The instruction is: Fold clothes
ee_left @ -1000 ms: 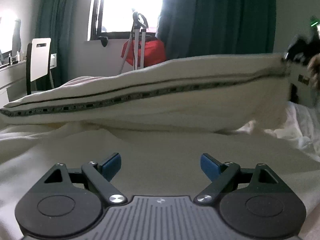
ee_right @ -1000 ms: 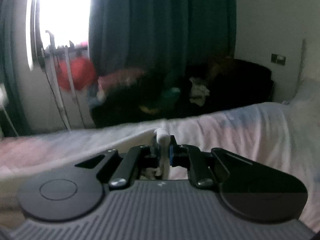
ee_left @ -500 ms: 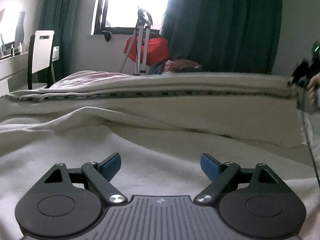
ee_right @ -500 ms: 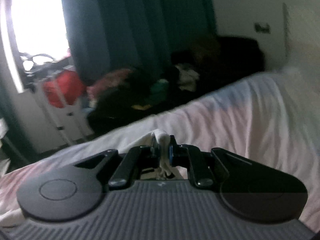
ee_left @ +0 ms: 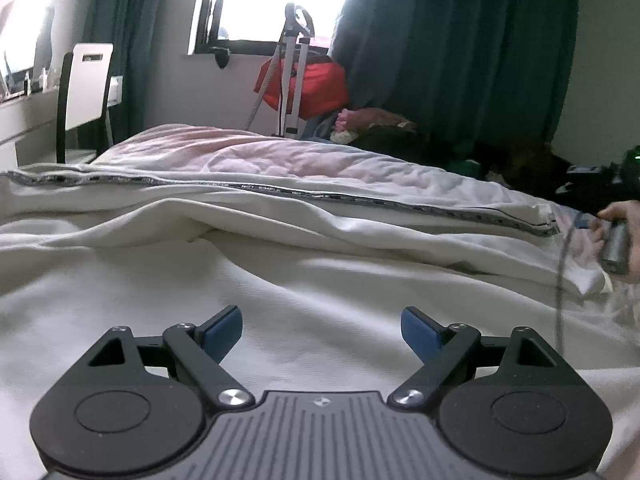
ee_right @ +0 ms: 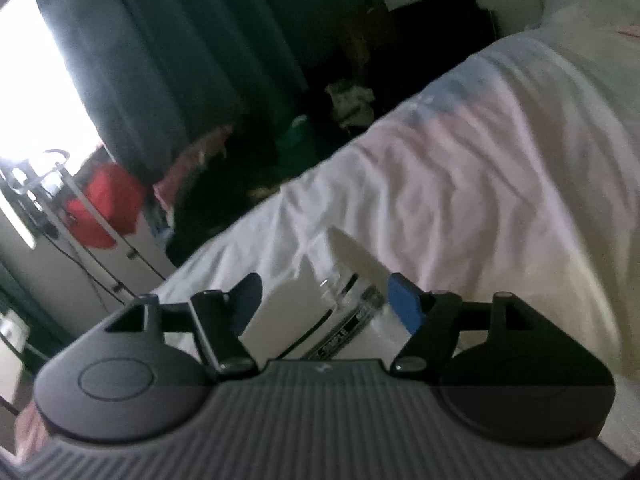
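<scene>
A cream-white garment (ee_left: pixel 304 280) with a dark patterned trim band (ee_left: pixel 360 200) lies spread over the bed. Its trimmed edge is folded over and lies flat across the far side. My left gripper (ee_left: pixel 322 330) is open and empty, low over the near part of the cloth. My right gripper (ee_right: pixel 324 296) is open; the garment's trimmed corner (ee_right: pixel 348 312) lies loose between its fingers, not pinched. The right gripper and the hand that holds it also show at the right edge of the left wrist view (ee_left: pixel 614 240).
The bed (ee_right: pixel 500 168) has a white and pale pink cover. Beyond it stand a red bag (ee_left: pixel 304 84) on a metal stand, dark teal curtains (ee_left: pixel 460 52), a pile of dark clothes (ee_left: pixel 400 136) and a white chair (ee_left: pixel 84 88) at the left.
The right gripper lowered the lifted trimmed edge to the bed and opened, letting go of the corner. The garment's edge now lies flat. The left gripper stayed open in place.
</scene>
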